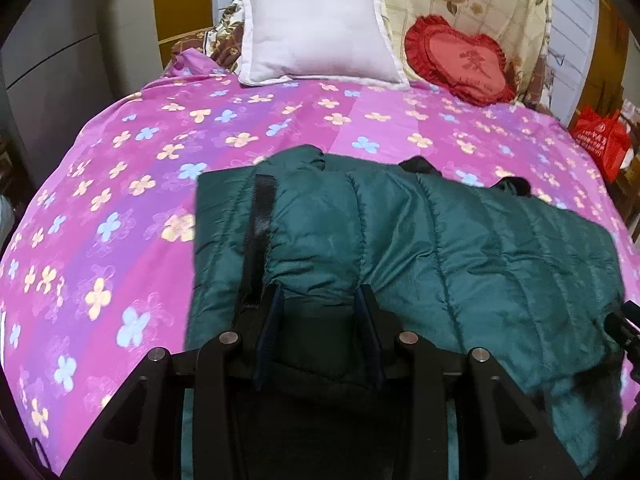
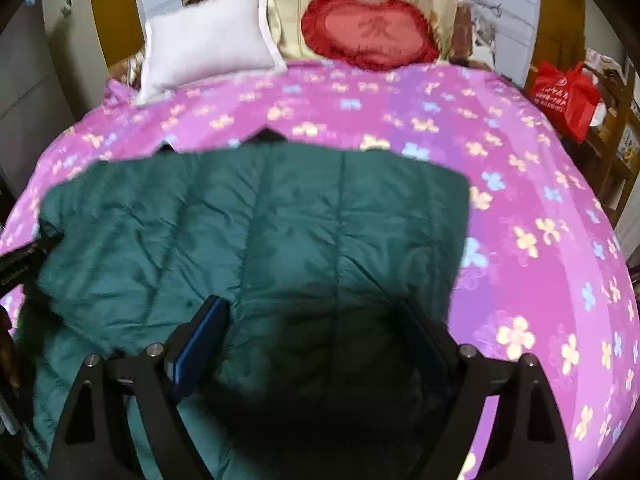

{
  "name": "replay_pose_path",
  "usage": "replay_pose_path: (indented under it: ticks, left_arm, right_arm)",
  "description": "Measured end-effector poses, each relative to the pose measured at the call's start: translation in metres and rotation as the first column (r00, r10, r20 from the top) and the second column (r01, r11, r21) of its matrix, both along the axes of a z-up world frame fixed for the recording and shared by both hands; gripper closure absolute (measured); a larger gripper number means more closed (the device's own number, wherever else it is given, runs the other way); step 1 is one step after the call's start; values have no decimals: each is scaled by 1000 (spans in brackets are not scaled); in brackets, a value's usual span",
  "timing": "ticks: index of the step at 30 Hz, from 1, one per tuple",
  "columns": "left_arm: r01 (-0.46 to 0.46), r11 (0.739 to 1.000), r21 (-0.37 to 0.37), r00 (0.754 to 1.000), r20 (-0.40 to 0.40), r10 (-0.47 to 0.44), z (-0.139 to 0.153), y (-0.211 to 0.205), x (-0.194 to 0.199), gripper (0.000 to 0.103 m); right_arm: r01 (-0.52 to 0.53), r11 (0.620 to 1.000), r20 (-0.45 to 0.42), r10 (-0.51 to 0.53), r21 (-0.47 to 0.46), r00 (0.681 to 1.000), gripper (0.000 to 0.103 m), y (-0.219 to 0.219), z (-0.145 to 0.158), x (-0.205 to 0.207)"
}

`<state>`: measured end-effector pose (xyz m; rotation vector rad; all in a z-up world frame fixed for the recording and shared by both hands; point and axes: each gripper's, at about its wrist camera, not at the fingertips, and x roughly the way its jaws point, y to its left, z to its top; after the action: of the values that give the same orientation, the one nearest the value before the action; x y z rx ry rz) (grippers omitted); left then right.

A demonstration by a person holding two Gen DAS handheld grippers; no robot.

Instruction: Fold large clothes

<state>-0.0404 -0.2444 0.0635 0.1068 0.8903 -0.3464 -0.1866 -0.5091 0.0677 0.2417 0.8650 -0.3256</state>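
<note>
While our left gripper pinches the green quilted jacket at its near edge, our right gripper gapes wide over the garment's right half.

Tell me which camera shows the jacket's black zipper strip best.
The left wrist view: the zipper strip runs down the green jacket just beyond the left gripper. The right wrist view shows the jacket but no zipper strip.
</note>
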Motion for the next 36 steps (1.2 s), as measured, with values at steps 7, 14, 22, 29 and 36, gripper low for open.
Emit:
replay_pose_path:
  ticks: [7, 14, 22, 29, 36]
  left_arm:
    - [-2, 1000, 3, 999, 34, 2, 24, 24, -29, 75]
    - [8, 1000, 23, 999, 43, -9, 31, 46, -66, 75]
    - [5, 1000, 19, 1000, 20, -6, 27, 67, -99, 75]
    - [9, 1000, 29, 1000, 20, -9, 23, 74, -120, 75]
    - [22, 999, 47, 1000, 6, -22, 16, 82, -138, 75]
  right_arm:
    - [13, 999, -4, -12, 44, 1000, 13, 1, 8, -32]
    - [30, 995, 0, -30, 94, 1000, 13, 4, 8, -63]
    - [13, 998, -24, -11, 69, 1000, 13, 20, 5, -89]
    - [31, 995, -39, -27, 90, 999, 13, 24, -6, -107]
    - [27, 995, -51, -22, 91, 998, 13, 33, -12, -128]
